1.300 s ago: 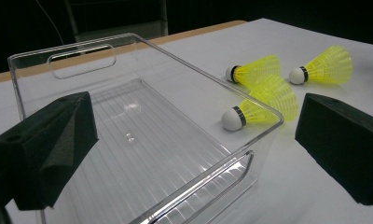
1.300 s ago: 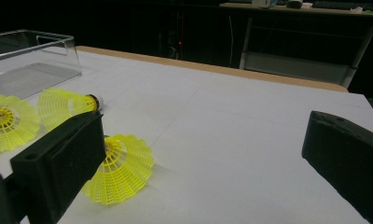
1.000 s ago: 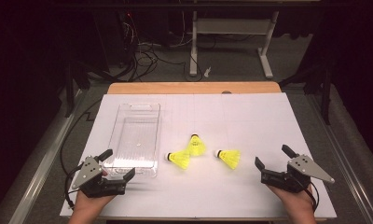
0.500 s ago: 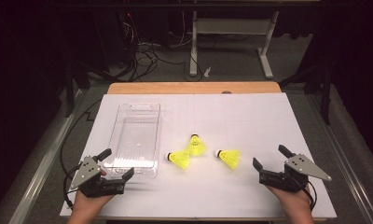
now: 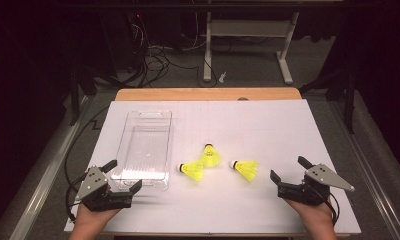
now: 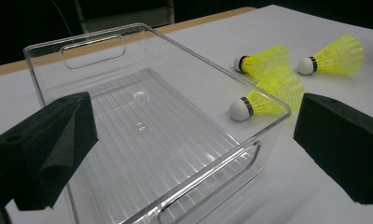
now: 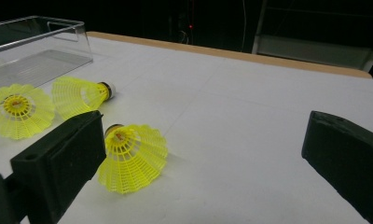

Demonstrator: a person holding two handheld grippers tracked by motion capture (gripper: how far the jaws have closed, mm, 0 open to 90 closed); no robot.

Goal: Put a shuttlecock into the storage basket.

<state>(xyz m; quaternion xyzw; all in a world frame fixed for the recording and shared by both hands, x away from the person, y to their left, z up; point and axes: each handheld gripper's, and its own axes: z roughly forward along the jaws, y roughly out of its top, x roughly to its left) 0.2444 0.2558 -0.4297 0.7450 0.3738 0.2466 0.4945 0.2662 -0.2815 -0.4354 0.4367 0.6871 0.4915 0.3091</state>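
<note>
Three yellow shuttlecocks (image 5: 207,161) lie loose on the white desk (image 5: 268,125) just right of the clear bin (image 5: 144,150), seemingly waiting to go in it. Right gripper (image 5: 287,175), fingers spread and released, sits nearest them; left gripper (image 5: 122,176), fingers also spread, flanks the bin's near end.

Black claws (image 5: 119,191), grey triangular plates (image 5: 329,177)
</note>
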